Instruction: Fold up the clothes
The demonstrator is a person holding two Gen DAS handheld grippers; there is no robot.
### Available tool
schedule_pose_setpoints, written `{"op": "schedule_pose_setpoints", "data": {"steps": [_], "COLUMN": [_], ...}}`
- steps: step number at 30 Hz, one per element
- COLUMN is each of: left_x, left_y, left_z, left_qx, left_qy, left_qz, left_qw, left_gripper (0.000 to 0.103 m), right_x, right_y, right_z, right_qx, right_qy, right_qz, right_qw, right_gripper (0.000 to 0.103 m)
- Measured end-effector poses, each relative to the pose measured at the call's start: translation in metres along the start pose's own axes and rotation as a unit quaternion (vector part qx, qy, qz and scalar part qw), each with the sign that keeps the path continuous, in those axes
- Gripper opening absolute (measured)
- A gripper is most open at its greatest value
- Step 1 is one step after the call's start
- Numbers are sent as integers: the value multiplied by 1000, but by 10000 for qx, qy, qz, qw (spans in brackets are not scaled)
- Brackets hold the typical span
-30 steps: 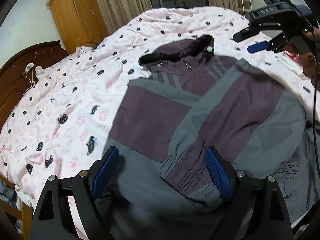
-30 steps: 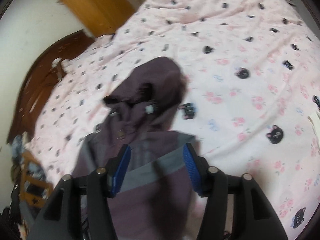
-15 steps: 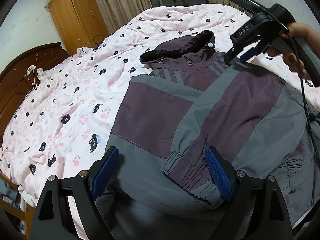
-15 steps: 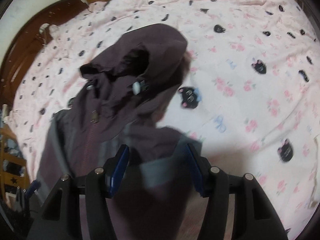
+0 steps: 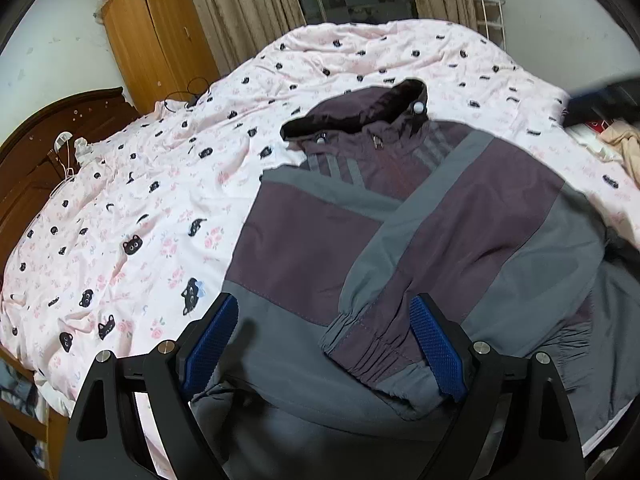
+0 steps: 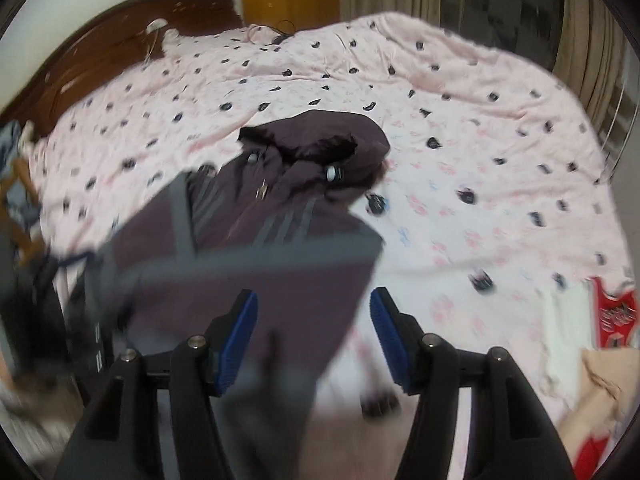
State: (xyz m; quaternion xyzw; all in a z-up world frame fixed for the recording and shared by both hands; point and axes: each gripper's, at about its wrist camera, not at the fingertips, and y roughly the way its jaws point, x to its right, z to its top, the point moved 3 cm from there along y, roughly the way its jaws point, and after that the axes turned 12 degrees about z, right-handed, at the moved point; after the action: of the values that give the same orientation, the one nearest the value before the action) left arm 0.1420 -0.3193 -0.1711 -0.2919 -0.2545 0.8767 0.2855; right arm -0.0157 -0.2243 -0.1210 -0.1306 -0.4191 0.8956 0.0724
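Jacket point(image 5: 400, 240) is the landmark here: a thin, slick windbreaker type in plum and grey colour blocks, lying front-up on the bed point(image 5: 160, 208). Its hood point(image 5: 360, 116) sits at the far end, dark and bunched, with small round white toggles at the collar and pale stripes on the shoulders. One sleeve is folded diagonally across the chest, and its gathered elastic cuff point(image 5: 376, 352) ends near the hem.

The left gripper point(image 5: 324, 344) hangs over the jacket's hem end, jaws spread wide with nothing held; its blue pads point(image 5: 436, 348) have a knobbly dotted texture, and the cuff lies between them in that view. The right gripper point(image 6: 312, 340) is on the jacket's other side, over the folded edge of the shoulder area, jaws also wide apart and empty. That view is pretty blurry, so whether it touches the fabric can't be told.

Under the jacket is a rumpled pink duvet printed with little black cat faces and flowers. Beyond the hood hang beige curtains point(image 5: 248, 12), with an orange-brown wooden wardrobe point(image 5: 156, 40) next to them and a dark curved wooden headboard point(image 5: 48, 136) off to the jacket's side. Other clothes point(image 6: 612, 316), something red and white, lie past the right gripper's side.
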Motion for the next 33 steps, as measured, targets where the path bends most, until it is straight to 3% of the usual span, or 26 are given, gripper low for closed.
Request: {"op": "schedule_pose_setpoints", "data": {"steps": [7, 13, 15, 17, 19, 22, 27, 33], "left_x": [-33, -66, -75, -80, -78, -65, -38, -14], "left_y": [-13, -3, 5, 12, 13, 11, 4, 8], "left_z": [12, 11, 5, -2, -6, -6, 0, -5], "left_qx": [189, -41, -227, -418, -484, -494, -350, -488], "left_qy": [-649, -1172, -1336, -1494, -1553, -1474, -1136, -587], "left_qz": [-228, -115, -130, -208, -314, -498, -686, -457], "left_qw": [9975, 9930, 9907, 9877, 9862, 9866, 9905, 9960], "left_gripper": [85, 85, 85, 85, 85, 85, 85, 85], "right_x": [-28, -45, -46, -42, -38, -33, -29, -17], "right_y": [-20, -3, 3, 11, 14, 15, 9, 5], "right_z": [-87, -108, -105, -102, -102, -103, -105, -108], "right_qx": [-255, -232, -219, -333, -386, -387, -332, -280], "right_qy": [-392, -560, -521, -440, -321, -147, 57, 488], "right_qz": [-702, -1105, -1110, -1183, -1141, -1052, -965, -829], "right_qw": [9964, 9920, 9922, 9914, 9922, 9936, 9948, 9950], "right_gripper": [65, 61, 54, 36, 32, 19, 17, 16]}}
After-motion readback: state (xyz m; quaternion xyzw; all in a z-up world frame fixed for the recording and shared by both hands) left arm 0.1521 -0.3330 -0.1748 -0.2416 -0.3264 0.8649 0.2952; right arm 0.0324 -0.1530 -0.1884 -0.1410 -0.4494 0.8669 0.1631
